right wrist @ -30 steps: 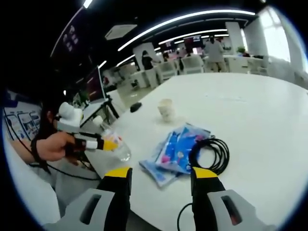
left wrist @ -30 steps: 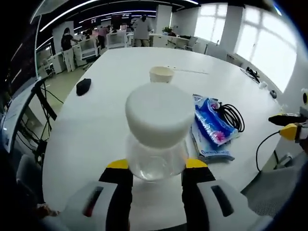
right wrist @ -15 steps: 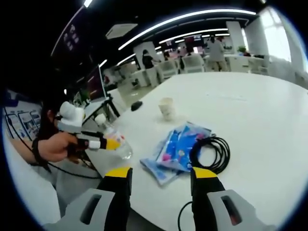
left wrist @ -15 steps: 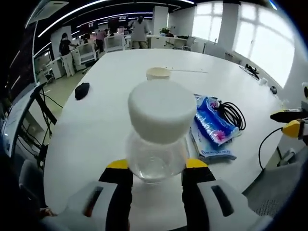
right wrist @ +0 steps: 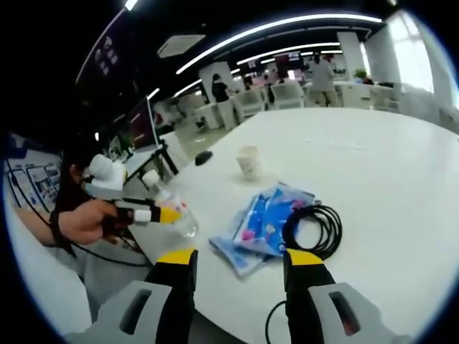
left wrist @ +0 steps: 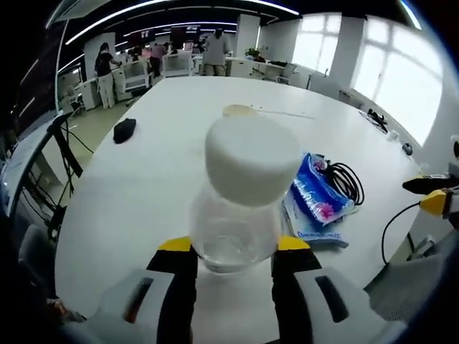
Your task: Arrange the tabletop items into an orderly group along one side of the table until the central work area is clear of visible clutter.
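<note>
Big white table (left wrist: 143,186) in an open office | left gripper (left wrist: 233,246) pinching a clear bottle (left wrist: 240,193) near the table's edge | right gripper (right wrist: 237,258) spread, holding nothing | blue packets (right wrist: 262,222) touching a black cable coil (right wrist: 315,226) just past it | paper cup (right wrist: 249,162) farther back | dark mouse (left wrist: 124,129) well apart

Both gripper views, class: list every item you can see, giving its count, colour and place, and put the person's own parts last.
Bottle: one, clear with white cap, held off the table's near edge.
Paper cup: one, cream, mid-table.
Packets: a pile, blue, beside the cable.
Cable: one coil, black, touching the packets.
Mouse: one, black, near the table's edge.
Table: one, white.
Left gripper: yellow-tipped, shut on the bottle.
Right gripper: yellow-tipped, open.
Hand: one, holding the left gripper.
</note>
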